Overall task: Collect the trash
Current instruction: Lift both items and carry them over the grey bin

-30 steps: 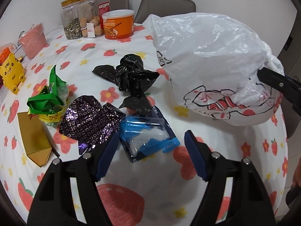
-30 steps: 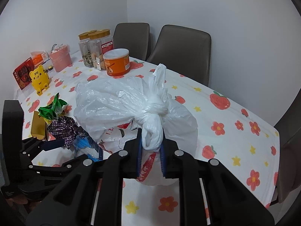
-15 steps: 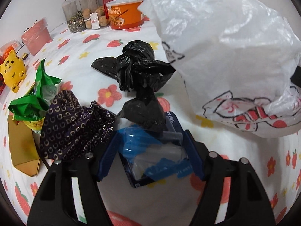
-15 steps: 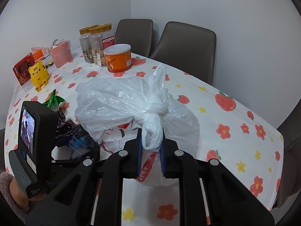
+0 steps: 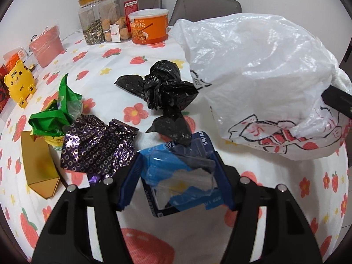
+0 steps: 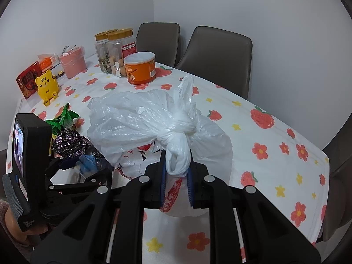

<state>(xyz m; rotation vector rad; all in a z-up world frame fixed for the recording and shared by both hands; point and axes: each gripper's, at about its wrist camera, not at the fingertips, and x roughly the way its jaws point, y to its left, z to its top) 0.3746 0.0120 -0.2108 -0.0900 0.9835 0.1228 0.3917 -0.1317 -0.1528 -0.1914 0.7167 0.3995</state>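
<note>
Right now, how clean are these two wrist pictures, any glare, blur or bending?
Left wrist view: sharp, evenly lit, glare on the white plastic bag and the purple foil wrapper; dark corners, and the table edge bows. Right wrist view: also sharp, soft light, faint shadows; the chair curves near the rim.

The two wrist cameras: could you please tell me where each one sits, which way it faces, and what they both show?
Left wrist: sits on the left gripper, looking steeply down at the blue wrapper between its closing blue pads; own black fingers fill the bottom.
Right wrist: sits on the right gripper, looking across the table toward the chairs; its fingers are clamped on the white bag below the knot, with the left gripper and a hand showing at lower left.
Shared: white bag, orange tin, yellow tiger figure.
</note>
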